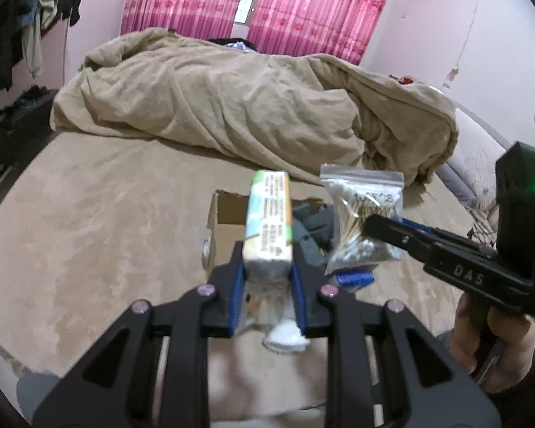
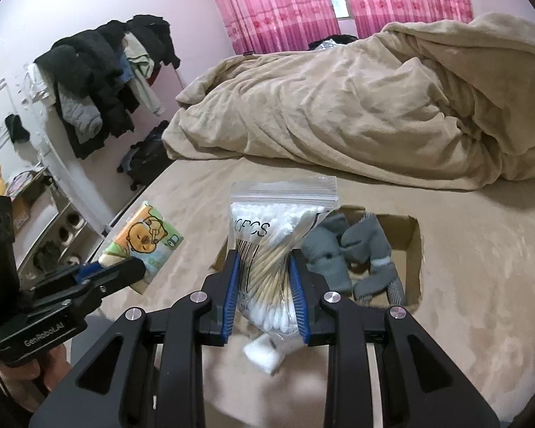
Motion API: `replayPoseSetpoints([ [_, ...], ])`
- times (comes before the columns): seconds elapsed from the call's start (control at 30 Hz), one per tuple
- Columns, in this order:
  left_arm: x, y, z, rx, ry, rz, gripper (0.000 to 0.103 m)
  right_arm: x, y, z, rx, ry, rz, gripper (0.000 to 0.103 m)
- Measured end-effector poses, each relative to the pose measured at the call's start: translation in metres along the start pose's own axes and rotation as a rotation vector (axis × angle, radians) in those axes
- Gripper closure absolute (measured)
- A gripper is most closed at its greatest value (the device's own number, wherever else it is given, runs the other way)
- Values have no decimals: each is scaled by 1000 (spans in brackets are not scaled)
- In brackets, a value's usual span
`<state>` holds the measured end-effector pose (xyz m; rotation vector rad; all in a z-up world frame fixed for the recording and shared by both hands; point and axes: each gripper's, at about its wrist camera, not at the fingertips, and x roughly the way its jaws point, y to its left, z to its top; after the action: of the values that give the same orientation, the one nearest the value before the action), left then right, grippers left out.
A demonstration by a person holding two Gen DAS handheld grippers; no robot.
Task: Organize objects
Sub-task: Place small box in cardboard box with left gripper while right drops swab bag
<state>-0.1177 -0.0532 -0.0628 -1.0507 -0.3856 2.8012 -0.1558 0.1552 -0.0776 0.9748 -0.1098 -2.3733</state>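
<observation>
My left gripper (image 1: 267,271) is shut on a tissue pack (image 1: 269,214) with a cartoon bear print and holds it upright above the bed; the pack also shows in the right wrist view (image 2: 144,240). My right gripper (image 2: 264,278) is shut on a clear zip bag of cotton swabs (image 2: 278,235), also seen in the left wrist view (image 1: 365,221). Both are held over or just in front of an open cardboard box (image 2: 412,249) holding grey socks (image 2: 349,253). A small white packet (image 2: 264,353) lies on the bed below my right gripper.
A crumpled beige duvet (image 1: 249,100) fills the far half of the bed (image 1: 89,232). Clothes hang on a rack (image 2: 103,78) by the left wall, with shelves (image 2: 46,221) below. Pink curtains (image 2: 285,3) hang at the back.
</observation>
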Motion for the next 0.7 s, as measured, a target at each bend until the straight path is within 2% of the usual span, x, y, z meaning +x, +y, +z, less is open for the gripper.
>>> replayPoseSetpoints([
  [0.3, 54, 13, 19, 36, 12, 19, 79, 52, -10, 17, -2, 26, -8, 74],
  [0.43, 86, 19, 23, 33, 48, 31, 79, 75, -16, 19, -4, 47, 0, 74],
  [0.7, 140, 20, 17, 94, 128, 68, 78, 126, -32, 11, 19, 124, 27, 74],
])
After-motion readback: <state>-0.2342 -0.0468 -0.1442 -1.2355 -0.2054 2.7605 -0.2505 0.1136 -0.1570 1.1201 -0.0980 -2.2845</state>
